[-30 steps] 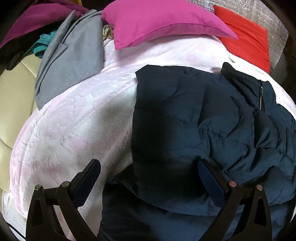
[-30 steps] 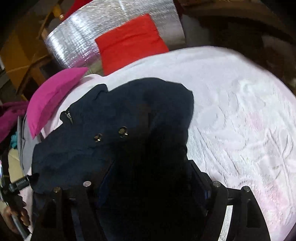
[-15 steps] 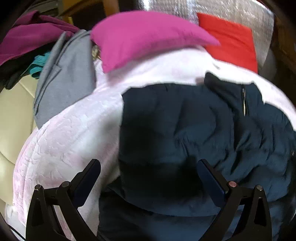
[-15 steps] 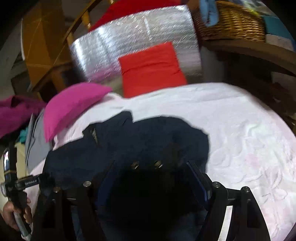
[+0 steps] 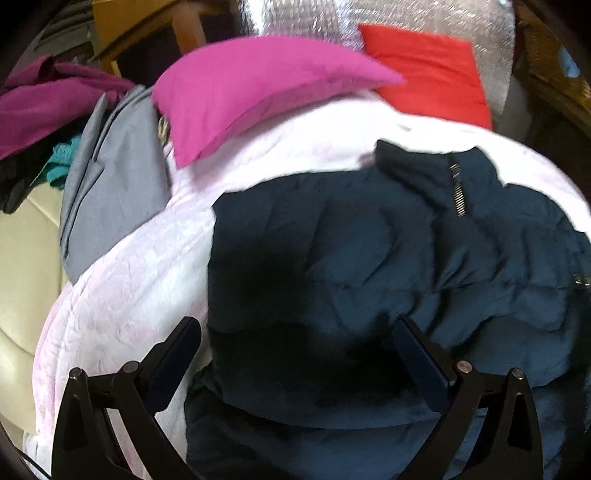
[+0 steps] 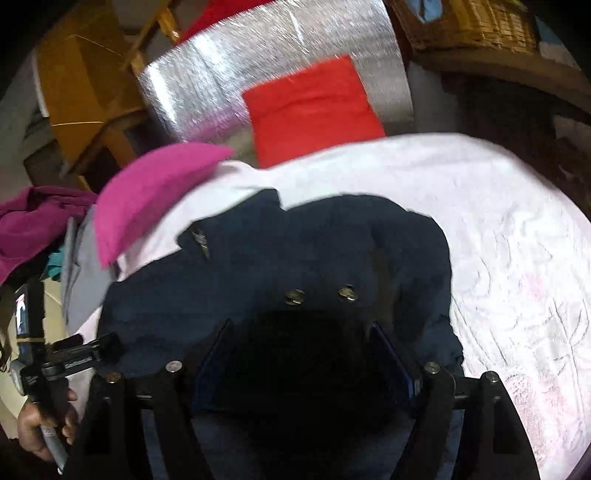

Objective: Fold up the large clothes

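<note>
A dark navy padded jacket (image 5: 369,266) lies on a pale pink textured blanket (image 5: 122,295), one side folded over onto its body, its collar and zipper toward the far end. My left gripper (image 5: 295,328) is open and empty, hovering over the jacket's near left part. In the right wrist view the jacket (image 6: 258,266) shows two metal snaps. My right gripper (image 6: 301,328) is open, with dark jacket fabric bunched between its fingers; whether it touches them I cannot tell. The left gripper (image 6: 107,343) also shows at the right wrist view's left edge.
A magenta pillow (image 5: 258,85) and a red pillow (image 5: 428,70) lie at the bed's far end against a silver foil panel (image 6: 266,70). A grey garment (image 5: 110,184) and purple clothes (image 5: 44,107) sit at the left. A wicker basket (image 6: 469,26) stands at the far right.
Both grippers have risen and pulled back from the jacket, so more of the pillows and foil panel shows. The jacket lies as before, and both grippers stay open.
</note>
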Available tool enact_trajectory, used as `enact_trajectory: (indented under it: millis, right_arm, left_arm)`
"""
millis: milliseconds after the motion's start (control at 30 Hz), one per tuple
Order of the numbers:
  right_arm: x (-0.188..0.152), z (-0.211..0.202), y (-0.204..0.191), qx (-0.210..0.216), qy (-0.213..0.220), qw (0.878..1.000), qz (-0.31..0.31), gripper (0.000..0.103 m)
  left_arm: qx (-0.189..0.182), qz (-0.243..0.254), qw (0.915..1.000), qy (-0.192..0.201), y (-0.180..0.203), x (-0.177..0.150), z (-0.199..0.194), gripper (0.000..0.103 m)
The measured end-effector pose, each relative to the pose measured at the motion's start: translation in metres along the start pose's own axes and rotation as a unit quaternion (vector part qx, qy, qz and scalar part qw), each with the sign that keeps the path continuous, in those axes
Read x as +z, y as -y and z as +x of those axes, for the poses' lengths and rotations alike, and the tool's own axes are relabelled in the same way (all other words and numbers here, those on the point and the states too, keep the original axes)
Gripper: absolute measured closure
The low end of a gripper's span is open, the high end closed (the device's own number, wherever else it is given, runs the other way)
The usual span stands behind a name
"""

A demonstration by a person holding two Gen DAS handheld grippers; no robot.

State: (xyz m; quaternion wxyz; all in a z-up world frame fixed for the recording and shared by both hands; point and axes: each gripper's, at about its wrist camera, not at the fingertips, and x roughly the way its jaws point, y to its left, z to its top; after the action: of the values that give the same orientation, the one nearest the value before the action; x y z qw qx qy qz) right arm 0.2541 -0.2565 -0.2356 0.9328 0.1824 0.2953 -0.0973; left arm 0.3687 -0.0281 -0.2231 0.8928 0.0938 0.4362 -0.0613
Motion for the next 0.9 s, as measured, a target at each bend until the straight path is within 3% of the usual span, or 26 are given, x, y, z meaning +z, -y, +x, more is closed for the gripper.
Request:
enact_trajectory:
  millis: [133,233,367,533,633,733,900]
  right_arm:
    - [-0.014,0.015,-0.031,0.026,-0.029,0.999,-0.034,0.029]
    - [-0.027,0.040,-0.046,0.011,-0.083,0.995,-0.059,0.057]
    - [-0.028,0.050,-0.050,0.002,-0.094,0.994,-0.058,0.057]
    - [-0.022,0.033,-0.044,0.003,-0.071,0.996,-0.056,0.056]
    - [-0.033,0.043,-0.038,-0.006,-0.105,0.993,-0.055,0.057]
    - [-0.028,0.043,-0.037,0.001,-0.108,0.993,-0.050,0.058]
    - [-0.004,0.019,-0.029,0.010,-0.059,0.997,-0.040,0.056]
  left_arm:
    - [-0.009,0.023,0.9995,-0.022,0.014,-0.004,0.008,0.000]
    - [0.009,0.043,0.9976,-0.054,0.020,-0.011,0.025,0.000]
    - [0.004,0.037,0.9979,-0.053,0.017,-0.010,0.023,0.000]
    - [0.007,0.037,0.9986,-0.036,0.012,-0.008,0.016,0.000]
    - [0.009,0.030,0.9991,-0.030,0.009,-0.004,0.012,0.000]
    - [0.011,0.022,0.9983,-0.054,0.003,-0.006,0.021,0.000]
    - [0.018,0.008,0.9991,-0.038,-0.004,-0.004,0.019,0.000]
